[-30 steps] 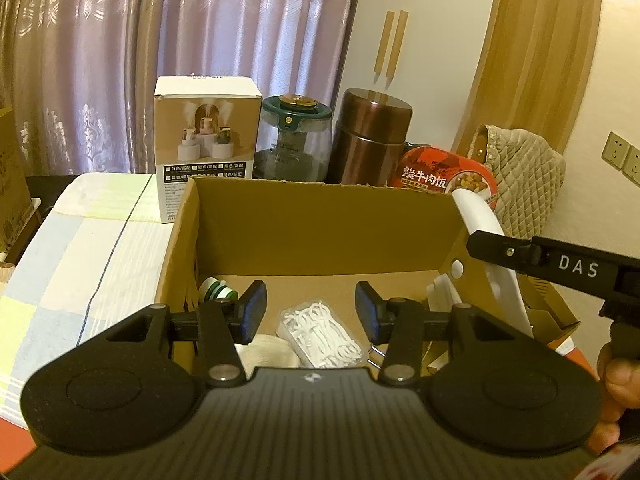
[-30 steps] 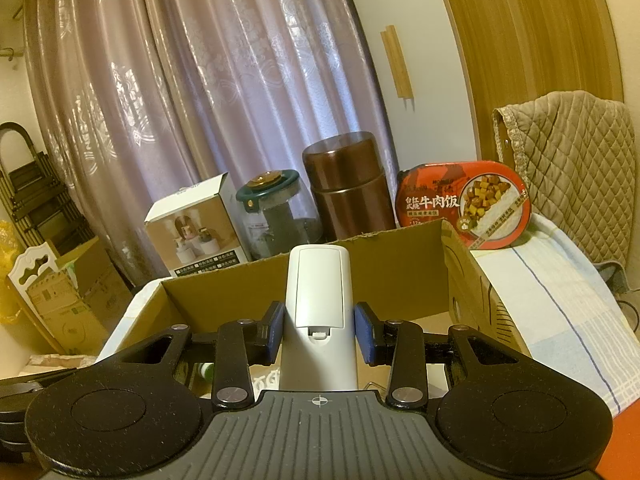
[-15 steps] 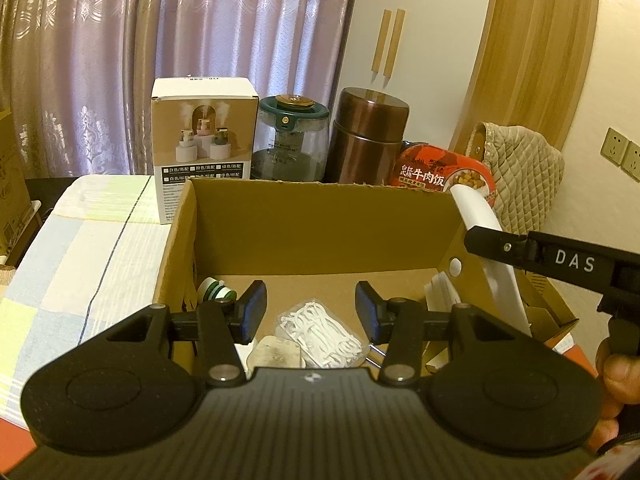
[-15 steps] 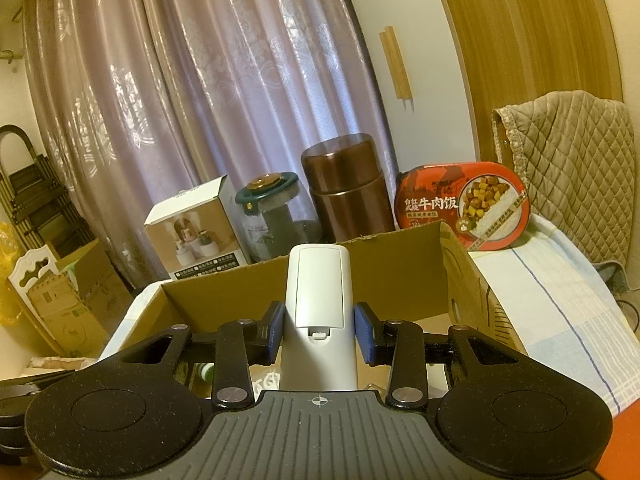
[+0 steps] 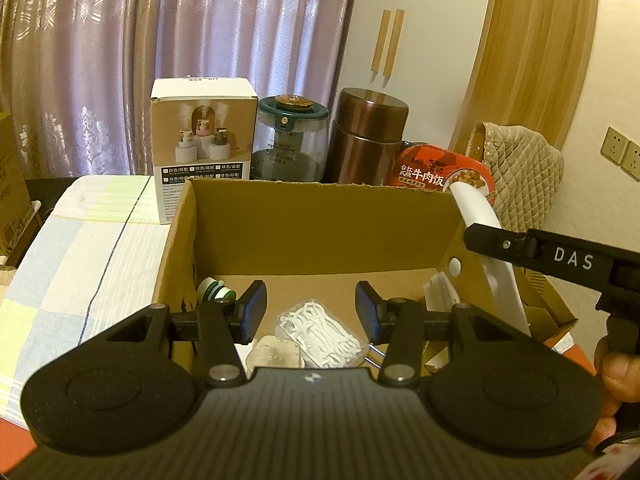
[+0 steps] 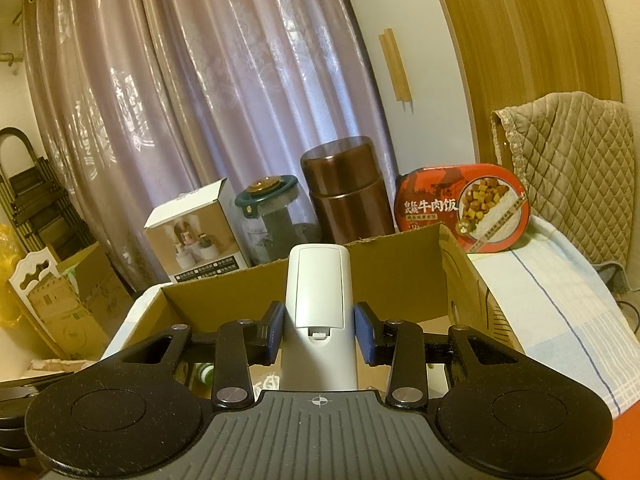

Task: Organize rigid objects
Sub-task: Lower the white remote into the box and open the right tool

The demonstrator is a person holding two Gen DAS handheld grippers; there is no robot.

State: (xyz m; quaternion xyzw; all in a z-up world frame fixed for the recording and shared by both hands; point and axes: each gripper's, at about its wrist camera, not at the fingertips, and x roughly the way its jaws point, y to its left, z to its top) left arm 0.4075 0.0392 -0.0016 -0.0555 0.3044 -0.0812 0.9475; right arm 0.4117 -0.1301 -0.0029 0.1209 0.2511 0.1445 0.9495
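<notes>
Right gripper (image 6: 319,334): pads pinch a white remote control (image 6: 319,300) by its sides, battery cover up, its tip just ahead over the near edge of the cardboard box (image 6: 400,280). Left gripper (image 5: 311,312): fingers spread, nothing between them, poised above the box interior. Directly below and ahead of it lies a bag of white floss picks (image 5: 322,334); a green-and-white roll (image 5: 214,290) sits to its left. Beyond the box: humidifier carton (image 5: 204,148), glass jar (image 5: 292,140), copper canister (image 5: 370,136), beef-rice bowl (image 6: 464,210).
</notes>
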